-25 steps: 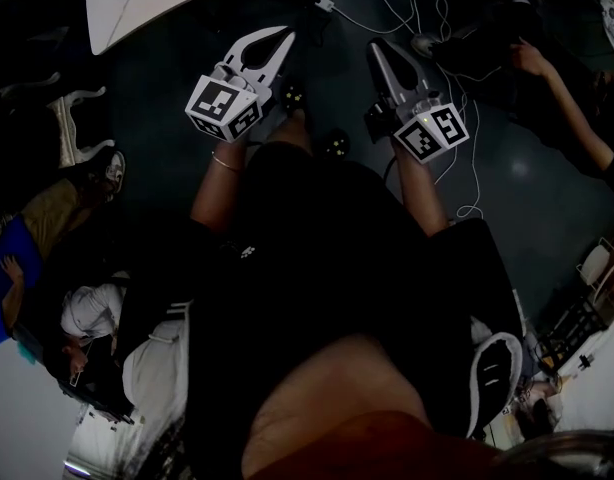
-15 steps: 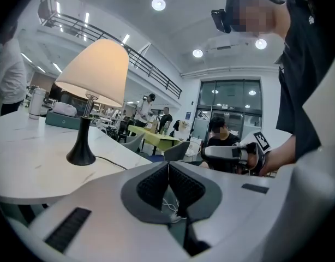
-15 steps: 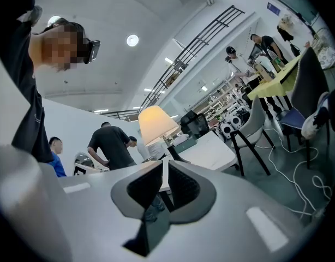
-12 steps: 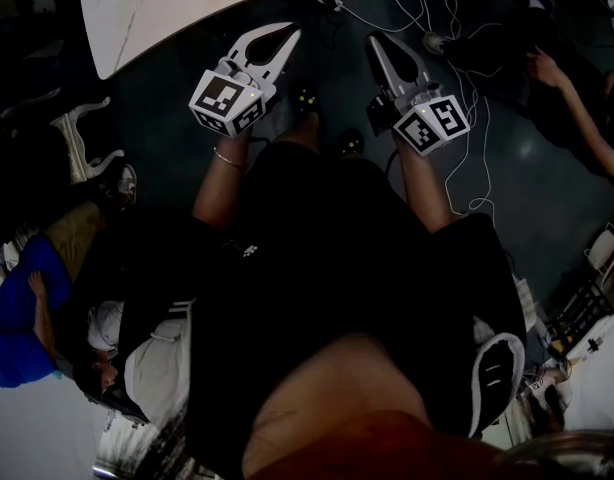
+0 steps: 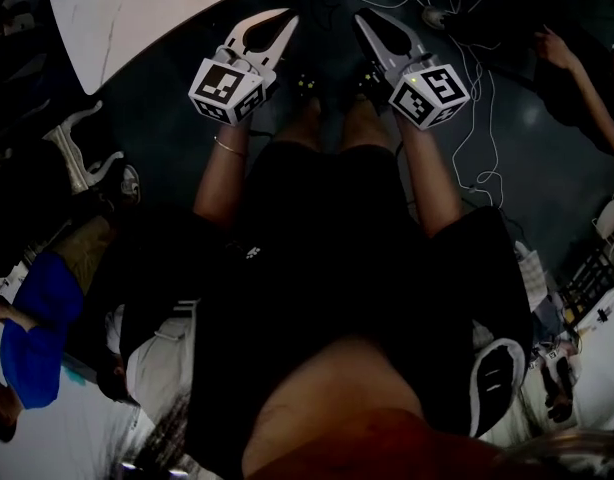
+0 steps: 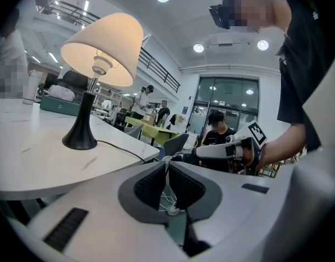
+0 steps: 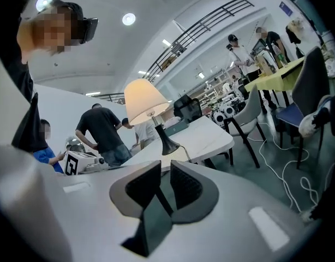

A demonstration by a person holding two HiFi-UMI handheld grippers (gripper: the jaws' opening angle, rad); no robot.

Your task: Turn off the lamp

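Lamp (image 6: 99,64) is lit and upright on the white table (image 6: 31,157). Black base, cord (image 6: 121,149) trailing toward the table edge. Left gripper (image 6: 166,167): jaws together, nothing in them. The lamp is at its 10 o'clock, well apart. Right gripper (image 7: 163,168): jaws have just been opening, now a narrow gap with nothing between. The lamp is at its 12 o'clock, also apart. Seen from above, both grippers sit side by side pointing to 12 o'clock, table at 11.
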